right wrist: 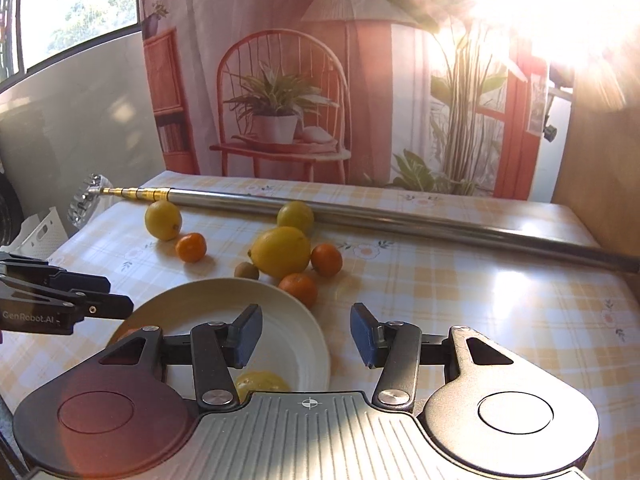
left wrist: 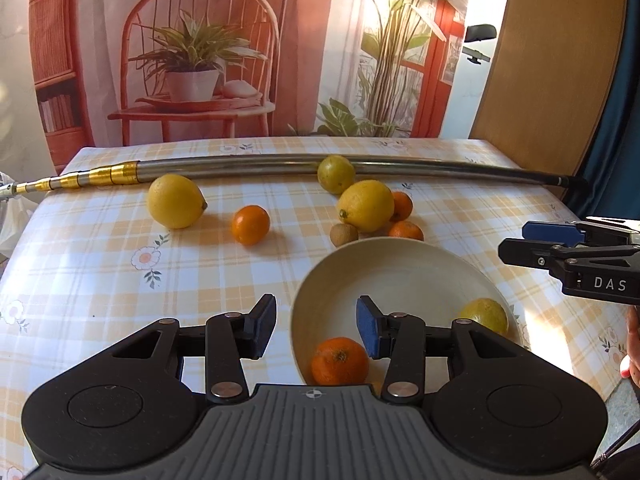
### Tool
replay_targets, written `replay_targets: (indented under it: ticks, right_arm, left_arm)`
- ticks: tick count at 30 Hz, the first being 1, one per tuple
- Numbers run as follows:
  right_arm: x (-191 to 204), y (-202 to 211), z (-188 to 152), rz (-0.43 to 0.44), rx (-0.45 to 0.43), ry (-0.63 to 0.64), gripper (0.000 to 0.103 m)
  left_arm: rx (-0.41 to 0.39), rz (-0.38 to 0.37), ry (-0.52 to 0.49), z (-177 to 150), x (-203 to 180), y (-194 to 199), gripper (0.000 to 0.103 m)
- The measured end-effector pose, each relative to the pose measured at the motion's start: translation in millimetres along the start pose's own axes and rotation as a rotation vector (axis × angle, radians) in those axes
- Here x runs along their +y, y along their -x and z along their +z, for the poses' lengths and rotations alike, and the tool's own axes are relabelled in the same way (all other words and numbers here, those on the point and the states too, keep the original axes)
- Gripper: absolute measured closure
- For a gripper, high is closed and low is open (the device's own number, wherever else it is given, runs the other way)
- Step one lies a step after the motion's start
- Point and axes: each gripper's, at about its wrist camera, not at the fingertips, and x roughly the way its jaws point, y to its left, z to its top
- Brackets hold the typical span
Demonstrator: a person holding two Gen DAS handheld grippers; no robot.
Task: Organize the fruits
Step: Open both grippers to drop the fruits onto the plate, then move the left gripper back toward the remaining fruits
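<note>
A cream bowl (left wrist: 400,256) (right wrist: 224,296) sits near the table's front edge and holds an orange mandarin (left wrist: 340,361) and a yellow fruit (left wrist: 484,315) (right wrist: 262,383). My left gripper (left wrist: 316,330) hangs open over the bowl's left rim, nothing between its fingers. My right gripper (right wrist: 306,336) is open above the bowl's right rim, also empty. Beyond the bowl lie two lemons (left wrist: 175,206) (left wrist: 366,206), a greenish-yellow citrus (left wrist: 335,173), three mandarins (left wrist: 251,224) (left wrist: 402,205) (left wrist: 406,231) and a small brown kiwi (left wrist: 343,234).
A long metal telescopic pole (left wrist: 260,168) (right wrist: 400,216) lies across the back of the checked tablecloth (left wrist: 100,280). A printed backdrop hangs behind the table, and a wooden panel (left wrist: 552,60) stands at the right. Strong sun glare washes out the right wrist view's top right.
</note>
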Motion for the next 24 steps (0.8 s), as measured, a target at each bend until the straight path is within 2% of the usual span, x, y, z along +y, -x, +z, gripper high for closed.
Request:
replay_targets:
  ticks: [9,14,17,21,24]
  right_arm:
    - [-28,4,29,-0.062,-0.09,-0.019,0.057]
    - [-35,-3,37,-0.077,-0.107,-0.025,0.057]
    - [-37,-8,39,-0.07,-0.107,-0.04,0.057]
    - [-35,-16,40,-0.062,-0.093,-0.041,0.057]
    - [-32,-24,42,-0.063,-0.077,-0.039,0.058]
  left_arm:
    - [-0.087,0.052,0.053,42,37,19,0.056]
    - [-0.111,0.075,0.07,60,53,23,0.054]
    - [-0.099,0.086,0.073,66,59,20,0.054]
    - [-0.048,0.044,0.083,67,62,7,0.055]
    - [0.002,0.008,0.042,68,52,-10,0.055]
